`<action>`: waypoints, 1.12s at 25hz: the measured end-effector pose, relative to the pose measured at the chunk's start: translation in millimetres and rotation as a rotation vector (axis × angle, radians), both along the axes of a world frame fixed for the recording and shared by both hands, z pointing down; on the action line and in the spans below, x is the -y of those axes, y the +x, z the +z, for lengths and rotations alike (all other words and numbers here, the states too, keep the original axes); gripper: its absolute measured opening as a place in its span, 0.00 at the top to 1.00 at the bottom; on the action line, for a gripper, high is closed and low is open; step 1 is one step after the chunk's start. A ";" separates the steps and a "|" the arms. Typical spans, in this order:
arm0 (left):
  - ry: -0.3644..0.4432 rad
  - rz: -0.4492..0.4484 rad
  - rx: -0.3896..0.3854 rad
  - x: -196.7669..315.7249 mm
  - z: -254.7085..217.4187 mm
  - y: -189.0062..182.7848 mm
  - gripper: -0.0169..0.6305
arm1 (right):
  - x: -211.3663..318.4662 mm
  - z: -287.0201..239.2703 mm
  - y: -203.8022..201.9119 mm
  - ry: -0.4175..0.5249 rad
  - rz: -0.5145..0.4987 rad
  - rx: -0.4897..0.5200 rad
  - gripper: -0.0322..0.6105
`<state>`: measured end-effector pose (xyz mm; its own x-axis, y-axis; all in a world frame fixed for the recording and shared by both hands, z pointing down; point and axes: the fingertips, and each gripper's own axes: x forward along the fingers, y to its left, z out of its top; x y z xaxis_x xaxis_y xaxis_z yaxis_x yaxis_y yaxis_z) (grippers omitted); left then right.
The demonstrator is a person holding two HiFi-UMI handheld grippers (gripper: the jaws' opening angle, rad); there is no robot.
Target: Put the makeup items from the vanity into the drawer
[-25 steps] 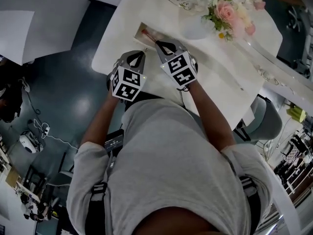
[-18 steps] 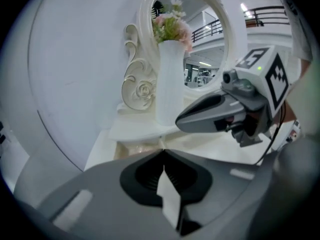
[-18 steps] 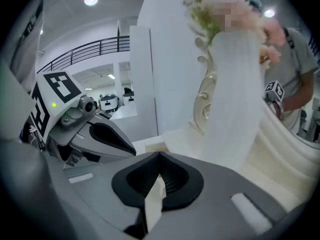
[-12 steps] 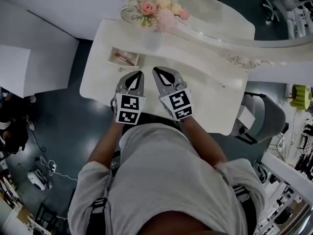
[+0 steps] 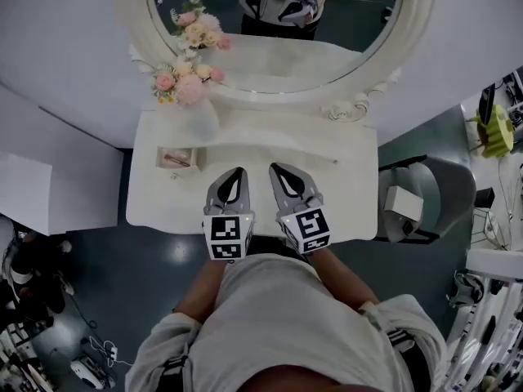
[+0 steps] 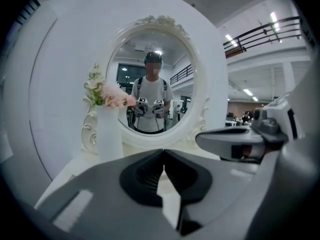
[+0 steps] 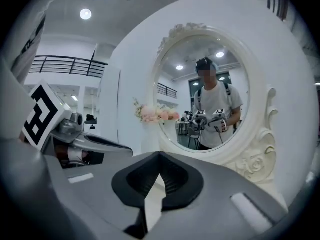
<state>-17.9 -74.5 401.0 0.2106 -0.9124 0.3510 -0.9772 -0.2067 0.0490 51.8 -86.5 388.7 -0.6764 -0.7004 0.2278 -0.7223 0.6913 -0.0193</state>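
Seen from the head view, the white vanity [image 5: 351,194] stands below an oval mirror [image 5: 274,31]. At its left, a small open compartment [image 5: 176,158] holds a reddish makeup item. A thin small item [image 5: 335,162] lies on the top at the right. My left gripper [image 5: 238,171] and right gripper [image 5: 276,170] hover side by side over the front middle of the top, both shut and empty. The left gripper view shows closed jaws [image 6: 163,150] facing the mirror. In the right gripper view the jaws [image 7: 159,154] are likewise closed.
A white vase of pink flowers [image 5: 189,96] stands at the vanity's back left, also seen as a vase [image 6: 110,134]. A grey chair [image 5: 429,198] sits right of the vanity. White panels [image 5: 49,194] stand at the left. Dark floor surrounds the table.
The head view has swung so the whole vanity and the mirror now show. Both grippers stay shut and side by side, now over the front middle rather than near the compartment.
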 end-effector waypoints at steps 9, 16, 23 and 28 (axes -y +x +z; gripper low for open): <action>0.054 0.062 -0.025 -23.7 -19.0 68.8 0.97 | -32.3 -28.3 69.9 0.062 0.086 0.044 0.95; 0.092 0.074 -0.024 -37.6 -28.7 88.8 0.97 | -50.8 -35.2 90.7 0.084 0.096 0.052 0.95; 0.111 0.099 0.002 -41.3 -36.2 99.8 0.97 | -55.7 -40.7 96.4 0.093 0.092 0.051 0.95; 0.117 0.112 -0.006 -39.5 -38.1 100.4 0.97 | -54.7 -39.6 93.9 0.091 0.099 0.049 0.95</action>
